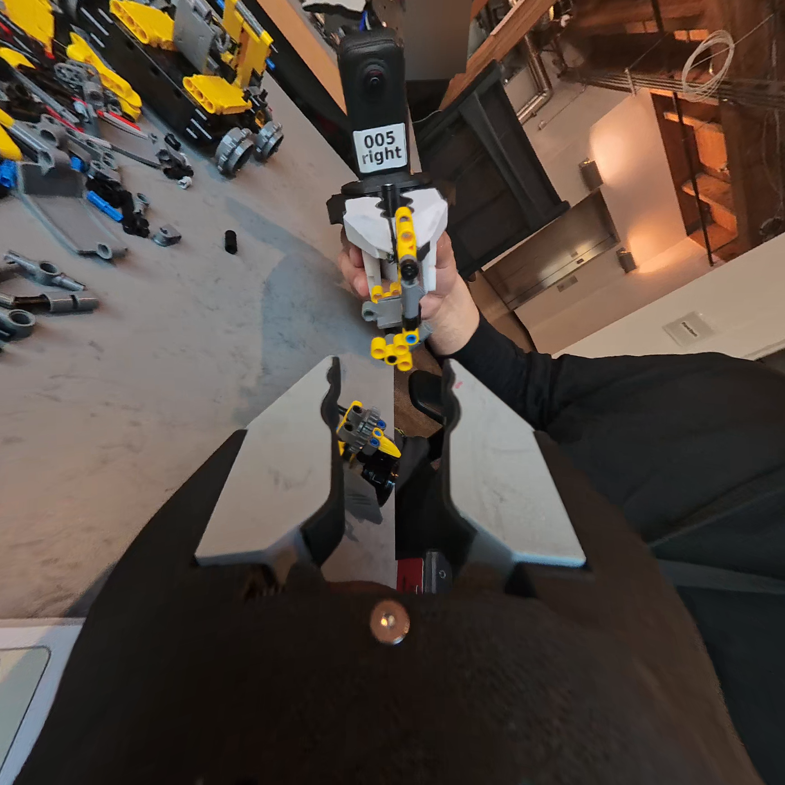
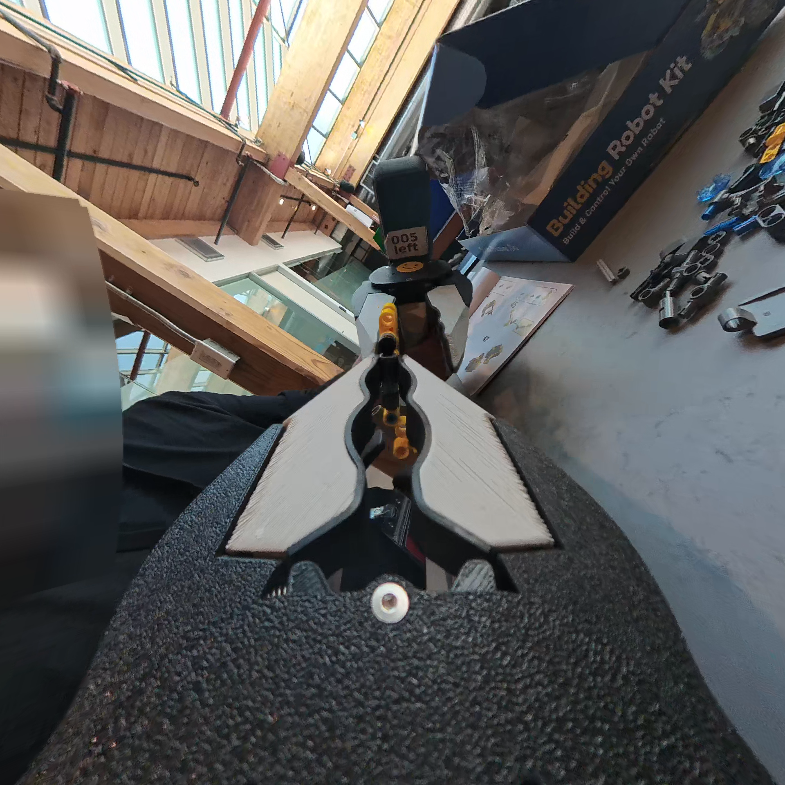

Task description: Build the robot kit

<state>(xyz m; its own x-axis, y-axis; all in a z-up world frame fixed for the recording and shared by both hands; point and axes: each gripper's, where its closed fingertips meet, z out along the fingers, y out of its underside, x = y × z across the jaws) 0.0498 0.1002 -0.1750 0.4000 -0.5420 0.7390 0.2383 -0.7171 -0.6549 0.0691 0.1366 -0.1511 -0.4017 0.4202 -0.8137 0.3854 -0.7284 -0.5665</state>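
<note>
My right gripper (image 2: 387, 365) is shut on the black axle of a yellow, grey and black brick assembly (image 1: 403, 272). The left wrist view shows this gripper (image 1: 393, 204) facing the camera in a person's hand (image 1: 446, 289), the assembly hanging from its tips over the table edge. My left gripper (image 1: 391, 369) is open, its jaws wide apart, just below that assembly's yellow connectors (image 1: 395, 348). A small yellow-grey assembly with blue pins (image 1: 365, 437) shows between its fingers, close to the table-side finger (image 1: 297, 446); I cannot tell if they touch. The right wrist view shows the left gripper (image 2: 408, 306) opposite, open.
On the grey table (image 1: 148, 382) stand a large yellow-black brick model (image 1: 170, 63), loose grey parts (image 1: 51, 280) and a black pin (image 1: 230, 242). The right wrist view shows a dark kit box (image 2: 594, 148), an open instruction booklet (image 2: 509, 323) and more loose parts (image 2: 688, 280). The grippers' ends are close to 5 cm from one another.
</note>
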